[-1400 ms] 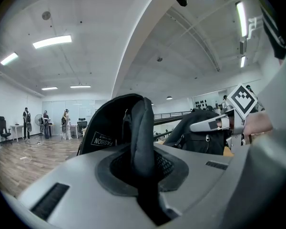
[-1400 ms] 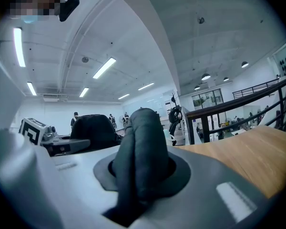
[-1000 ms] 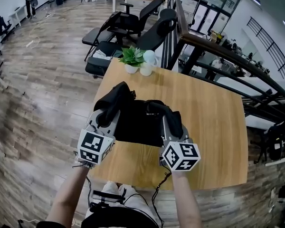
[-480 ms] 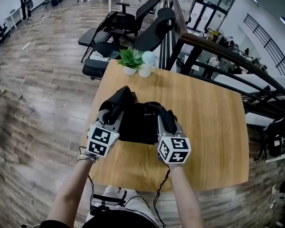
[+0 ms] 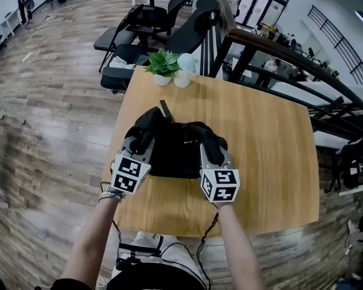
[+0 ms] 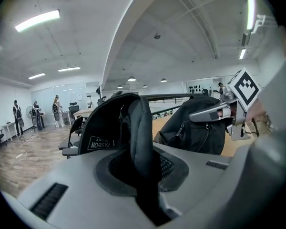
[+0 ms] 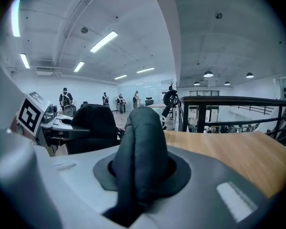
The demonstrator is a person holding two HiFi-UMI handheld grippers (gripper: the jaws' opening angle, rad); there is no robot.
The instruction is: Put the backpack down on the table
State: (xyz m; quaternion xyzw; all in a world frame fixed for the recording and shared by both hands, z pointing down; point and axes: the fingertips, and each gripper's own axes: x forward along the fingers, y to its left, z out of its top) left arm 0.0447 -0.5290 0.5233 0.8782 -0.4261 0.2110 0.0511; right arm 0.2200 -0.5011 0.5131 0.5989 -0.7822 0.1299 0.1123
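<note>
lower than a second ago — both grippers and the backpack have come down toward the desk. left gripper: its fingers are drawn narrow, clamped on a black padded shoulder strap that stands up between them. the backpack lies between the two grippers on the desk's left half, short of the potted plant at the far edge — whether its base rests fully on the wood i cannot tell. right gripper: fingers likewise narrow, pinching the other strap.
</note>
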